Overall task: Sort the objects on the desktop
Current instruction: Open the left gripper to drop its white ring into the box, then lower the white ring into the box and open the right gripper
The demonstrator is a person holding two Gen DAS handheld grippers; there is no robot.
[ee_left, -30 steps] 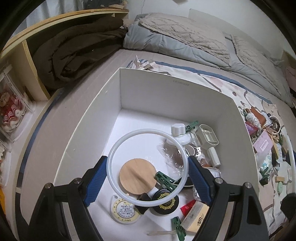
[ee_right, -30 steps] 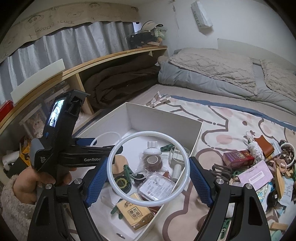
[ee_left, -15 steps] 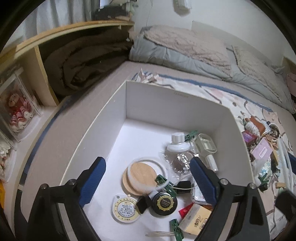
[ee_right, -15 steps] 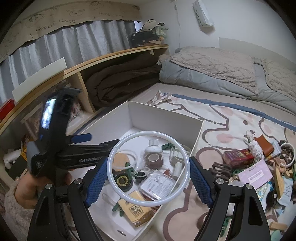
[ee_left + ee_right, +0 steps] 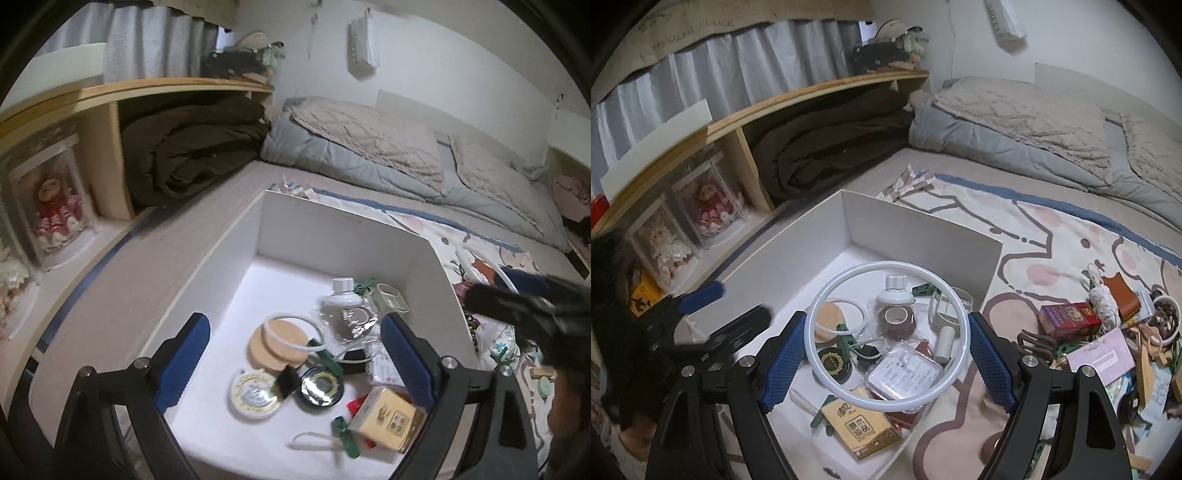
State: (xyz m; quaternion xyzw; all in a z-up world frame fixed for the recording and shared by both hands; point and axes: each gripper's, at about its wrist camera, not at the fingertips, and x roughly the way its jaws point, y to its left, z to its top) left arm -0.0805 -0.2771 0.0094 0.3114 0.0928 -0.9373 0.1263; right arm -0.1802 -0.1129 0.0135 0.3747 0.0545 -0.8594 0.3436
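An open white box sits on the bed and holds several small things. My left gripper hovers over its near side, open, with nothing between its blue pads. A white ring lies in the box, resting on a round wooden coaster. My right gripper is shut on a second, larger white ring, held flat between its pads above the box. The smaller ring shows through it. The left gripper's blue pad appears blurred at the left of the right wrist view.
The box also holds a small bottle, a black tin, a white tin, a yellow carton and green clips. On the patterned blanket to the right lie a red carton, a pink card and other loose items. A wooden shelf runs along the left.
The left gripper let go of its white ring, which now lies on the wooden coaster in the box, and drew back and upward. The right gripper kept its ring and shifted slightly.
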